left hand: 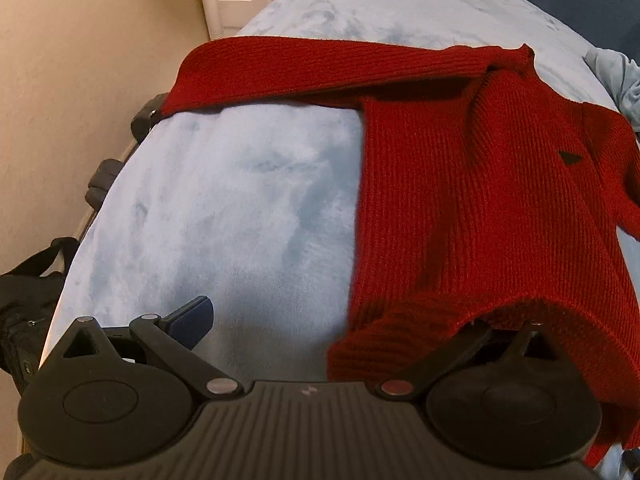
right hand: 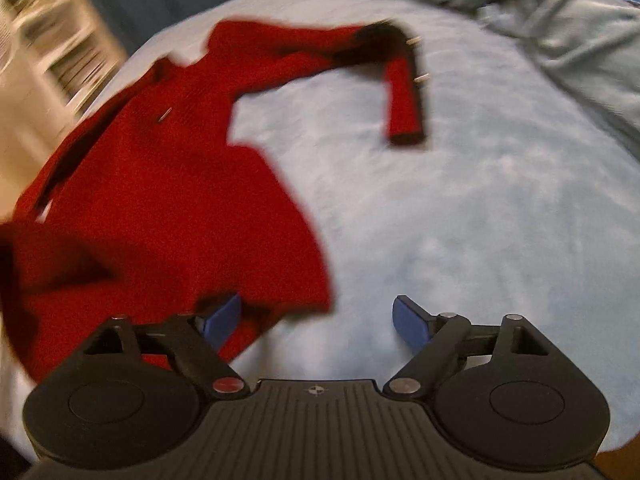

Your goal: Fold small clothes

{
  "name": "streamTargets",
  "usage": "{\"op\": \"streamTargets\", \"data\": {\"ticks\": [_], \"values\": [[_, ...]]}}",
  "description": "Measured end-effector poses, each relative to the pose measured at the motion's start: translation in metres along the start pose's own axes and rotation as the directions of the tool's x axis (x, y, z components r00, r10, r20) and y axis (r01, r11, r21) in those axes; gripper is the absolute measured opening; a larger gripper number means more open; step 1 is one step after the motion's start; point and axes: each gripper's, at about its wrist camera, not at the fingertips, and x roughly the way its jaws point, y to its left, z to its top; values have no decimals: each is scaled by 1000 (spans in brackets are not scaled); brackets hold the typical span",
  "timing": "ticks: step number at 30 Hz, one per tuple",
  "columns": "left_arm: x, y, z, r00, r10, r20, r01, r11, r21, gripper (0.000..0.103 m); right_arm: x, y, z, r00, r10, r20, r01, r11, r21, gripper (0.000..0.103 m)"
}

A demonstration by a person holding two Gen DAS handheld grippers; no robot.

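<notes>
On the blanket (left hand: 224, 208):
Sweater (left hand: 472, 208): spread flat — hem covers left gripper (left hand: 344, 320), grip unclear.
Right gripper (right hand: 318, 322): released — empty.

open blanket on both flanks, sweater down the middle

we've got bare blue blanket (right hand: 460, 208) wide open ahead of the right gripper (right hand: 320, 322), jaws apart with nothing between them. the red sweater (left hand: 480, 184) drapes over the left gripper's (left hand: 340, 320) right finger, blocking that side. crumpled grey fabric (right hand: 560, 28) crowds the far edge.
</notes>
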Motion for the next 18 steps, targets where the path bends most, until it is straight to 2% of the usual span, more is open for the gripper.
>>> {"op": "streamTargets", "data": {"ticks": [2, 4, 8, 10, 12, 15, 18], "values": [[-1, -1, -1, 1000, 1, 0, -1, 1000, 8, 103, 7, 11, -4, 999, -39, -4, 39, 997, -67, 85], [-1, -2, -1, 1000, 1, -2, -1, 1000, 11, 103, 13, 19, -3, 997, -72, 25, 74, 994, -82, 85], [-1, 0, -3, 1000, -1, -2, 1, 1000, 11, 103, 18, 14, 18, 994, -49, 97, 43, 997, 61, 85], [-2, 2, -4, 1000, -1, -1, 1, 1000, 14, 103, 22, 9, 31, 990, -71, 120, 55, 990, 130, 85], [-2, 3, -4, 1000, 0, -2, 0, 1000, 12, 103, 30, -5, 43, 990, -81, 113, 53, 972, 231, 85], [-2, 8, -7, 1000, -14, -6, 14, 1000, 4, 103, 43, -35, 50, 995, -48, 82, 13, 924, 382, 84], [-1, 12, -11, 1000, -22, -14, 22, 1000, 1, 103, 41, -49, 44, 996, 11, 93, -51, 897, 439, 84]]}}
